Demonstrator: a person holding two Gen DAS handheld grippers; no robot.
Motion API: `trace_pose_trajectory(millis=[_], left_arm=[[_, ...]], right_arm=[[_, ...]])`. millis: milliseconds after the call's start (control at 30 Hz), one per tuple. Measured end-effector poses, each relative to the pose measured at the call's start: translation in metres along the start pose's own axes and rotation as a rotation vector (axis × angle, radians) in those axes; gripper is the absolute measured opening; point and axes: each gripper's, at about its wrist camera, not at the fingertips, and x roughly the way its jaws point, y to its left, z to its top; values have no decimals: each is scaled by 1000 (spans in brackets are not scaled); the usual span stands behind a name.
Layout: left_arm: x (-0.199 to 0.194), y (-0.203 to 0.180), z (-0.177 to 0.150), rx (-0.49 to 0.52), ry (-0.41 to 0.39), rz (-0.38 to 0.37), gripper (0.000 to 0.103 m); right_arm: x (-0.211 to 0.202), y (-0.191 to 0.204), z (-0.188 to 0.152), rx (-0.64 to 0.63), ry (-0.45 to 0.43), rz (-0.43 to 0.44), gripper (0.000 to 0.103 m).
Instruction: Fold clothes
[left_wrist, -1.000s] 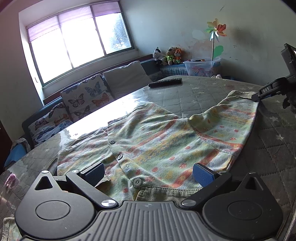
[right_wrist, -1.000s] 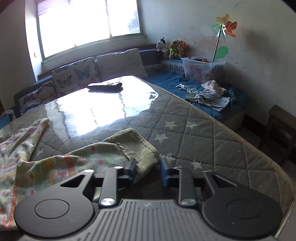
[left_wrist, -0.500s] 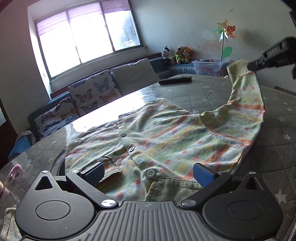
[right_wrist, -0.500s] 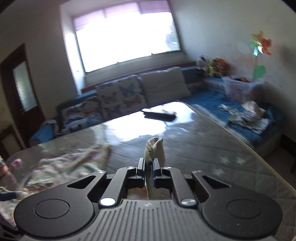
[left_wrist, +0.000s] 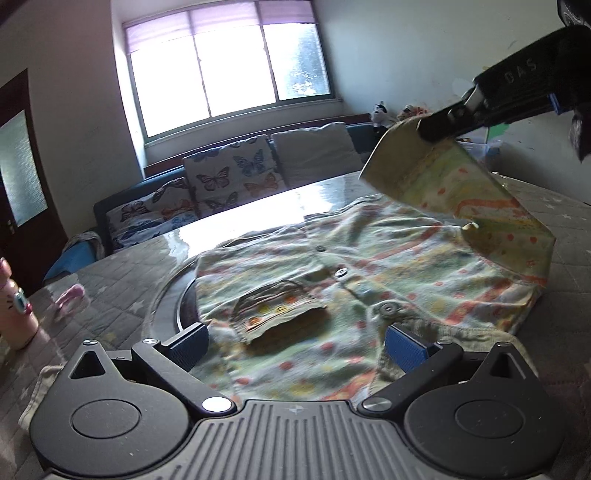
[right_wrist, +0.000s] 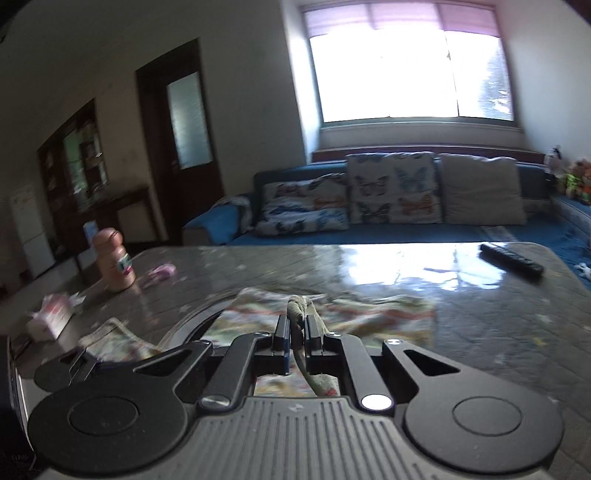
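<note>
Over on the left a pink bottle (right_wrist: 112, 260) is stood on the quilted surface (left_wrist: 110, 288). The patterned shirt (left_wrist: 332, 280) is spread flat mid-surface, left gripper (left_wrist: 295, 341) held over its near edge, jaws wide. Its sleeve (left_wrist: 476, 192) is lifted, pinched tight by the right gripper (right_wrist: 297, 332).

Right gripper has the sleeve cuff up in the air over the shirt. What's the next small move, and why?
Probably carry the sleeve further across and lower it onto the shirt front. The right gripper is shut on the cuff, the sleeve hangs above the chest, not yet laid flat, and the left gripper is open near the collar.
</note>
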Motion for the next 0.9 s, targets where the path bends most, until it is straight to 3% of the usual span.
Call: trace_pose_trajectory(millis=[200, 433, 567, 633, 800, 900], left_arm=[[0, 14, -6, -31, 12, 34, 103], [-2, 25, -7, -50, 20, 69, 103], [-8, 32, -4, -71, 11, 78, 103], [-10, 34, -2, -88, 6, 68, 103], [-4, 25, 2, -108, 24, -24, 102], [2, 13, 5, -95, 42, -71, 90]], right_arm=[[24, 39, -14, -35, 70, 96, 7], [21, 50, -43, -53, 147, 188, 19], [4, 25, -56, -10, 169, 143, 22], [-6, 5, -61, 32, 170, 127, 33], [-23, -43, -81, 131, 193, -35, 34], [-24, -58, -91, 163, 213, -71, 35]])
